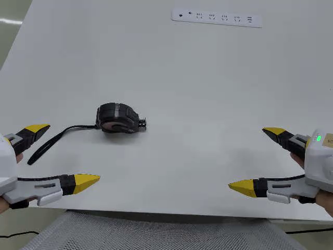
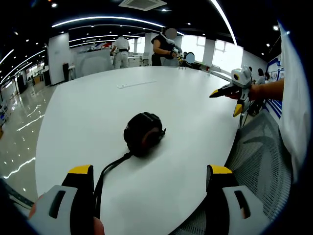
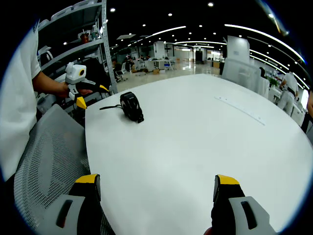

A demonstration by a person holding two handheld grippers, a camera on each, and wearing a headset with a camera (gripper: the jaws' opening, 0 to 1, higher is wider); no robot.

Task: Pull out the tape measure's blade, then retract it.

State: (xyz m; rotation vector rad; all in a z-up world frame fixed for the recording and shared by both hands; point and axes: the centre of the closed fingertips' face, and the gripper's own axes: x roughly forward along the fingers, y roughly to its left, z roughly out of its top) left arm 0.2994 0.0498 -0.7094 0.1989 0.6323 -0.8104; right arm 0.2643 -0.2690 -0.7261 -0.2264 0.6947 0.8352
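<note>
Nearest, the left gripper [image 1: 70, 152] hovers at the white table's [image 1: 208, 78] near edge, jaws wide apart. Just beyond it lies the tape measure [image 1: 118, 119], a round black case with its blade wound in and its strap [image 1: 78, 126] trailing left. Well to the right, the right gripper [image 1: 248, 157] is spread just as wide.

Open table [image 1: 208, 78] around tape measure [image 1: 117, 119], strap [image 1: 52, 139] leftward

On the table [image 1: 208, 104], the tape measure [image 1: 118, 119] lies nearer the left gripper [image 1: 72, 152] than the right gripper [image 1: 247, 157], with a power strip [image 1: 216, 17] well behind it.
</note>
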